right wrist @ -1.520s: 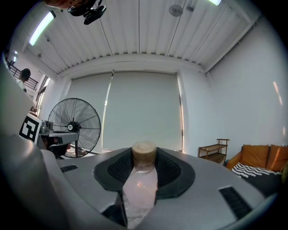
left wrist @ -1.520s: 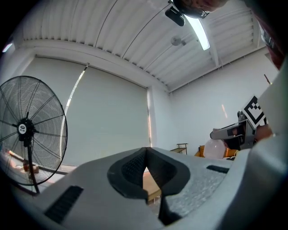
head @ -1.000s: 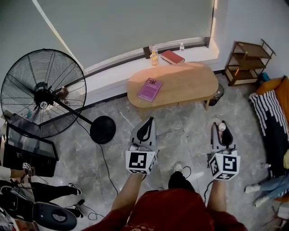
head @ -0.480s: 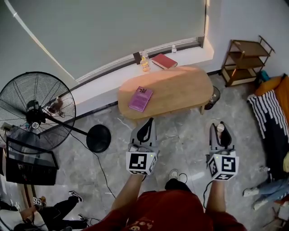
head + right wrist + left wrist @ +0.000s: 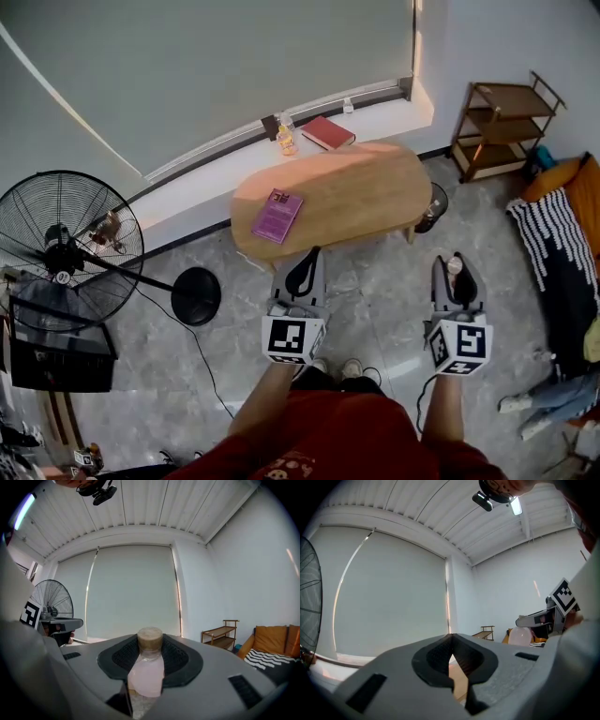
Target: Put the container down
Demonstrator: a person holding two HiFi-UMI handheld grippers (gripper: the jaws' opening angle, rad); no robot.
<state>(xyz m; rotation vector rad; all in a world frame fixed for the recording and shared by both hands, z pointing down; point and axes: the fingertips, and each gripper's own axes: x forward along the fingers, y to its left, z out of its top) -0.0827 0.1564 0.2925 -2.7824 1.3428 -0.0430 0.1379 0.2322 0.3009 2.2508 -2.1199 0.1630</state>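
Right gripper (image 5: 457,274), level and facing the oval wooden table (image 5: 361,192), its jaws closed partway on the pale pink container (image 5: 146,670). The container stands upright between the pads, long axis vertical, its brown cap (image 5: 149,639) uppermost and its base below the jaws; in the head view it sits over the grey floor (image 5: 375,281), short of the table. Left gripper (image 5: 451,637), alongside, has its jaws together with nothing between them.

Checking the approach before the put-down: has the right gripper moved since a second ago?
Yes. The right gripper, shut on the container, has come forward toward the wooden table; the strip of floor between them has narrowed.
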